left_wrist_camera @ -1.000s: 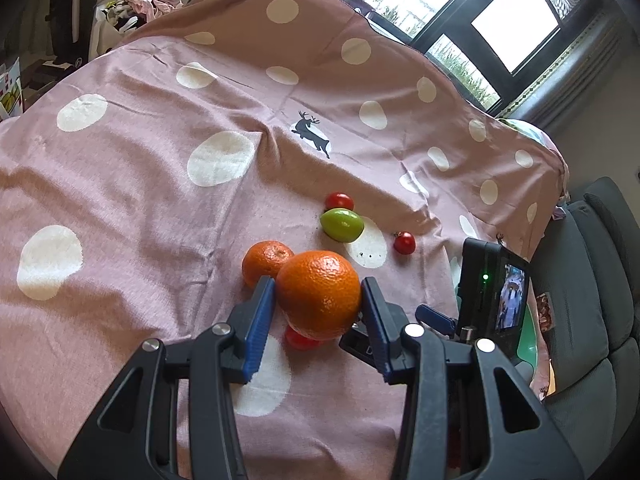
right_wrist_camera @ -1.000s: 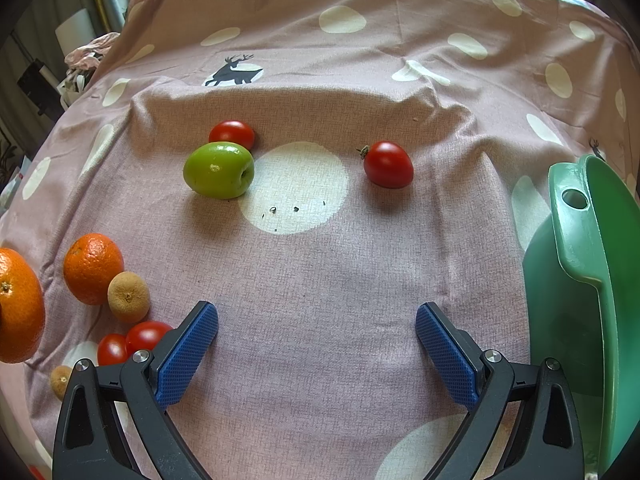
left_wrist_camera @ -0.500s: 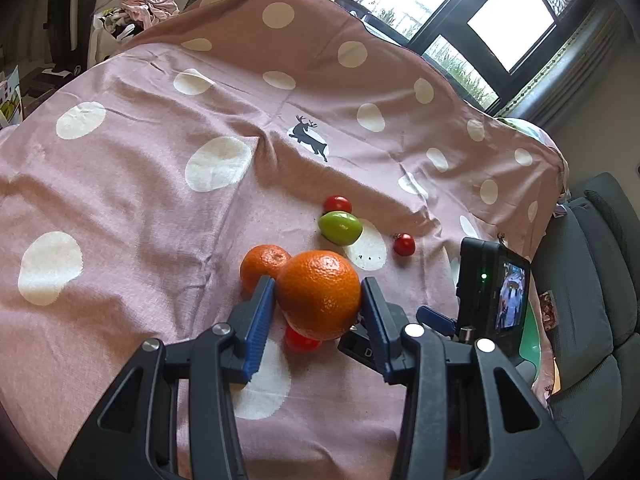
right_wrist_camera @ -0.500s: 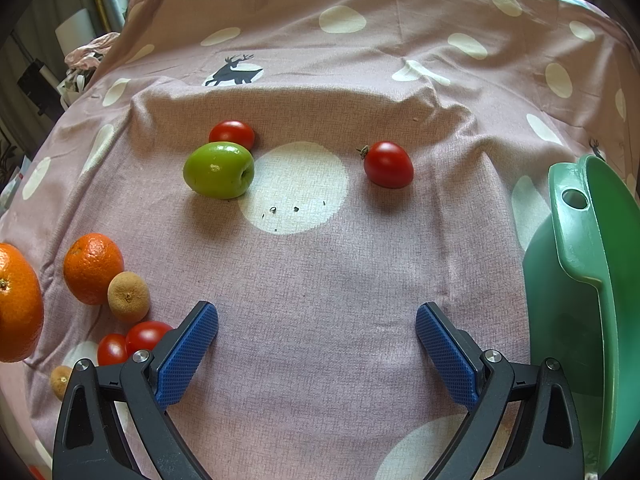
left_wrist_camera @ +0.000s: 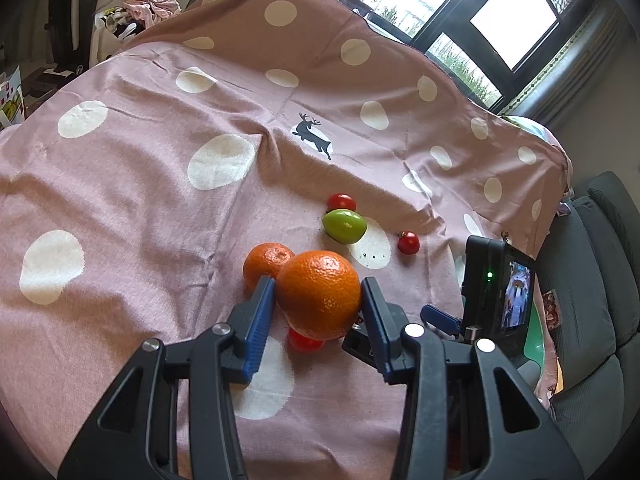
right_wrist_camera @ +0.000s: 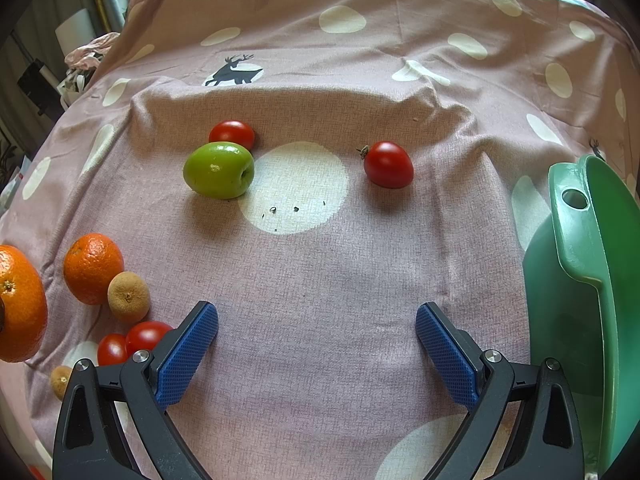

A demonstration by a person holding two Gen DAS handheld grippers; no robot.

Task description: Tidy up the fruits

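2 blue pads of the left tool [left_wrist_camera: 319,298] clamp a large orange [left_wrist_camera: 319,294] at its sides, holding it raised above the pink dotted cloth [left_wrist_camera: 140,208] in the lower middle of the left wrist view. Directly beneath that orange a red tomato [left_wrist_camera: 305,342] peeks out, and a smaller orange [left_wrist_camera: 266,261] lies on the cloth just behind it, to the upper left. Farther up the frame sit a green fruit [left_wrist_camera: 344,225] with a cherry tomato [left_wrist_camera: 341,202] touching its far side, and 1 more tomato [left_wrist_camera: 408,243] apart to the right.

In the right wrist view the right tool [right_wrist_camera: 317,338] hangs with its fingers spread wide, nothing between them, over bare cloth in the lower middle. At lower left lie 2 small tomatoes [right_wrist_camera: 132,342] side by side, a brown fruit [right_wrist_camera: 128,297] against the smaller orange, and another brown fruit [right_wrist_camera: 61,380] at the frame's edge. A green basin [right_wrist_camera: 592,264] stands at the right edge, near the right finger.
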